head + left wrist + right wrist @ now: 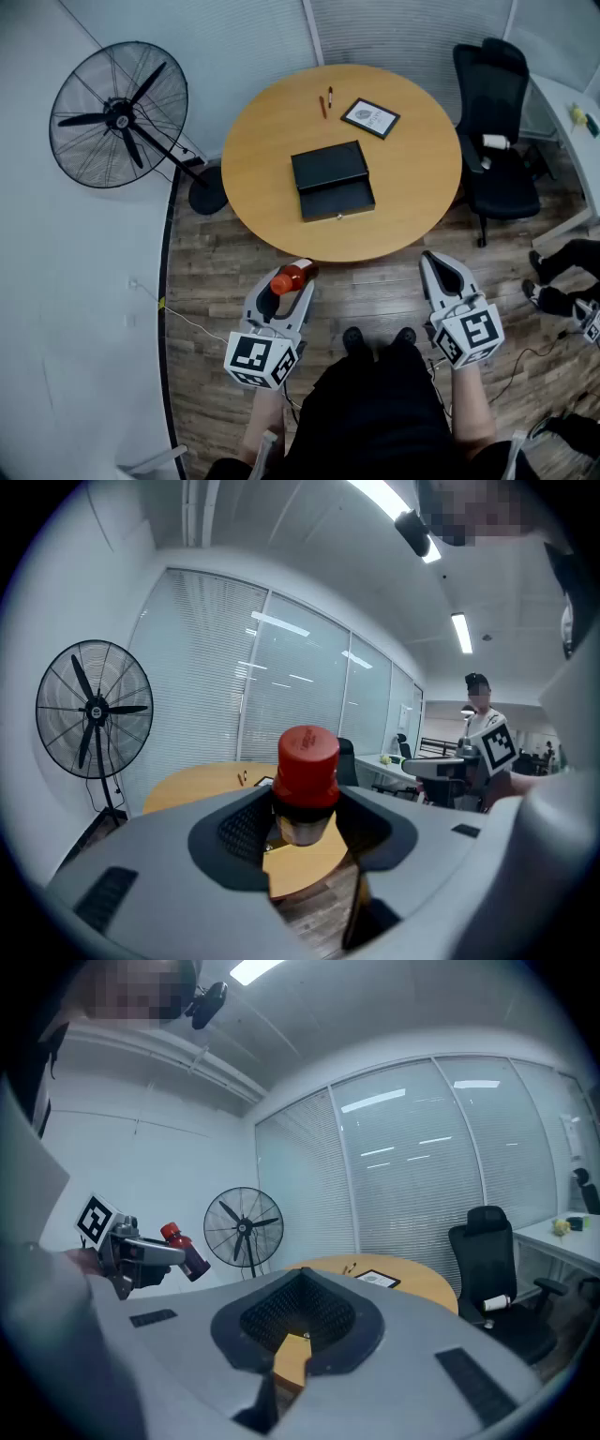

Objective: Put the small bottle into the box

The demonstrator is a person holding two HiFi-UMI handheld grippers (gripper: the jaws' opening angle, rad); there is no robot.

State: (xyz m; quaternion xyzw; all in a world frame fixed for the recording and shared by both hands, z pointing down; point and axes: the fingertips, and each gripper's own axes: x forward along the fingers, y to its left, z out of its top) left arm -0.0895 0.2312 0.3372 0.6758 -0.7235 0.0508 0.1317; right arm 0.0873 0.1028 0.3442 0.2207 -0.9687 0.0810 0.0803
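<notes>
Left claw, head view: your left claw (287, 289) is clamped on the bottle (294, 277), its jaws spread wide around it. It hangs over the floor (375, 292), just short of the worktop (272, 141).
Right claw, head view: your right claw (433, 261) is closed on nothing, tips together. It is also over the floor, well apart from the left one.
Bottle, head view: it sits tilted at the left jaw tips, red cap turned back toward you. It is not in the box.
Box, head view: the black box (332, 180) lies near the middle of the round worktop, seemingly open in two halves, well apart from the bottle.
Far side of worktop: two pens (325, 101) lie beside a frame (370, 117).
Surroundings: a fan (120, 114) stands to the left and a chair (492, 112) to the right.
Left gripper view: the bottle's red cap (306, 759) fills the centre, and the jaws press on the body below it. Beyond lie the worktop (202, 782) and the fan (92, 710). Your right claw (450, 766) shows at the right.
Right gripper view: your right jaws meet at the tips with nothing between them. At the left, your left claw (141, 1252) holds the bottle (186, 1252) tilted, cap uppermost. The fan (242, 1225), worktop (412, 1283) and chair (492, 1251) lie beyond.
</notes>
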